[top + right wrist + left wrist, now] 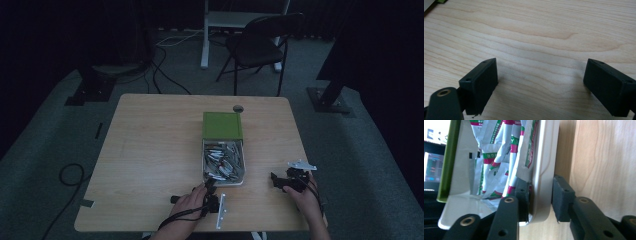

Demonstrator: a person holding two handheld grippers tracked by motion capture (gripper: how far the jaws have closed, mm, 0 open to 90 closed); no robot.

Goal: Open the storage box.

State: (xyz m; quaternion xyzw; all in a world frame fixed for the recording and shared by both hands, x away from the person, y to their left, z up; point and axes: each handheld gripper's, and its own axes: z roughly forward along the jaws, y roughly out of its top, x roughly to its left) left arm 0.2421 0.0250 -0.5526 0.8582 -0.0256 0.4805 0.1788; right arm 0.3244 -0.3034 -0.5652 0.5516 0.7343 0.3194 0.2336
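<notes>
While a person's two hands reach in over the near edge of a light wooden table (150, 145), a white tray (243, 172) packed with small sachets (222, 162) sits just right of the table's middle, toward the near edge. A green lid or sleeve (222, 125) covers the tray's far half, toward the far edge. The left gripper (210, 187) is at the tray's near left corner; in the left gripper view its jaws straddle the white tray wall (544, 170), one pad inside among the red, green and white sachets (506, 152), the other outside over the bare wood. The inner pad (522, 192) appears to touch the wall, while a narrow gap shows beside the outer pad (562, 197), so the jaws are not yet pressed tight on the rim. The left hand (187, 202) holds that gripper close to the near edge. The right gripper (280, 181) rests near the table's near right corner, well apart from the tray, held by the right hand (307, 197). Its jaws are spread wide over bare wood (536, 37), gripping nothing. A dark folding chair (257, 47) stands on the floor beyond the far edge.
</notes>
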